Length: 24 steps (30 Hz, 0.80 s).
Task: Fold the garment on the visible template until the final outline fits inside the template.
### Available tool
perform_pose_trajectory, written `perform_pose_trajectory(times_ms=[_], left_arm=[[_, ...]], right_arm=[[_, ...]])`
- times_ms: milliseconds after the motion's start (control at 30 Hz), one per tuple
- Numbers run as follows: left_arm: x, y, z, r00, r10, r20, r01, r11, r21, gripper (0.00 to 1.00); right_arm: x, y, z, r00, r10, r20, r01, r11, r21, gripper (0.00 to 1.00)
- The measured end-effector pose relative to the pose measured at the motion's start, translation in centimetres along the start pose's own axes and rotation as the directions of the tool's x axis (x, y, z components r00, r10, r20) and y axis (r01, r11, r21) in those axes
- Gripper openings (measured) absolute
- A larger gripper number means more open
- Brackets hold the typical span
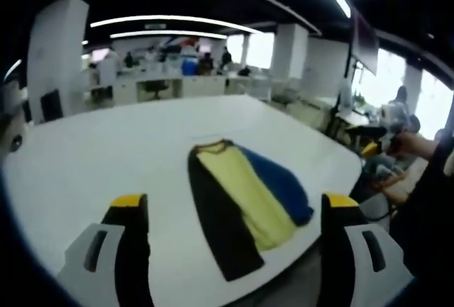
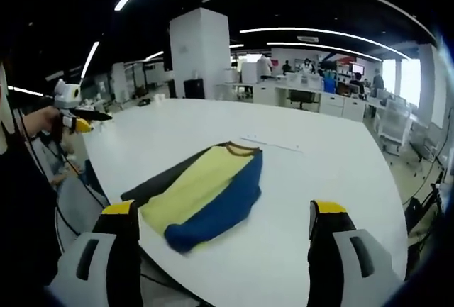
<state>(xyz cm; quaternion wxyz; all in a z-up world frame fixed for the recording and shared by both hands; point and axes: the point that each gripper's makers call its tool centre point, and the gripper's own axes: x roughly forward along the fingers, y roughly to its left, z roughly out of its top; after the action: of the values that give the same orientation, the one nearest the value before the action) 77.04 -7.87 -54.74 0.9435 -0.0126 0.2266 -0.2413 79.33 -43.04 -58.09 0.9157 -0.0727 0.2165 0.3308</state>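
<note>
Both grippers hang back off the table (image 1: 85,151), jaws spread wide and grasping nothing. Left gripper (image 1: 234,211) frames the garment (image 1: 245,204) at center frame; right gripper (image 2: 223,218) has it center-left. The garment (image 2: 202,197) lies folded lengthwise near the table's edge, black, yellow and blue bands showing. No template outline is clear enough to judge the fit.

The garment (image 1: 245,204) lies folded, so its underside and sleeves are hidden; the template on the bench (image 1: 106,151) perhaps lies beneath, indistinguishable
</note>
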Motion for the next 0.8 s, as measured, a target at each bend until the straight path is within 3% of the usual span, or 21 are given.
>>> perform_pose_trajectory(times_ms=[67,167,400,467,800], left_arm=[[0.0,0.2,-0.5,1.000,0.006,-0.011,-0.006,1.000,-0.010,0.96],[-0.1,0.3,-0.8,1.000,0.012,-0.013,-0.012,1.000,-0.020,0.96],[-0.3,0.3,-1.5,1.000,0.019,-0.024,-0.020,0.999,-0.035,0.95],[-0.4,0.4,-1.8,0.999,0.028,-0.026,-0.029,0.999,-0.039,0.95],[-1.6,1.4,-3.0,0.996,0.075,-0.038,-0.078,0.994,-0.076,0.94]], right_arm=[[0.7,1.0,-1.2,0.998,0.011,-0.066,-0.015,0.998,-0.057,0.95],[2.0,2.6,-1.4,0.997,0.045,-0.062,-0.051,0.994,-0.096,0.94],[4.6,5.7,-3.1,0.987,0.103,-0.127,-0.124,0.977,-0.174,0.74],[5.1,7.1,-4.1,0.973,0.154,-0.171,-0.184,0.967,-0.175,0.69],[7.4,10.3,-5.7,0.947,0.252,-0.200,-0.294,0.929,-0.226,0.54]])
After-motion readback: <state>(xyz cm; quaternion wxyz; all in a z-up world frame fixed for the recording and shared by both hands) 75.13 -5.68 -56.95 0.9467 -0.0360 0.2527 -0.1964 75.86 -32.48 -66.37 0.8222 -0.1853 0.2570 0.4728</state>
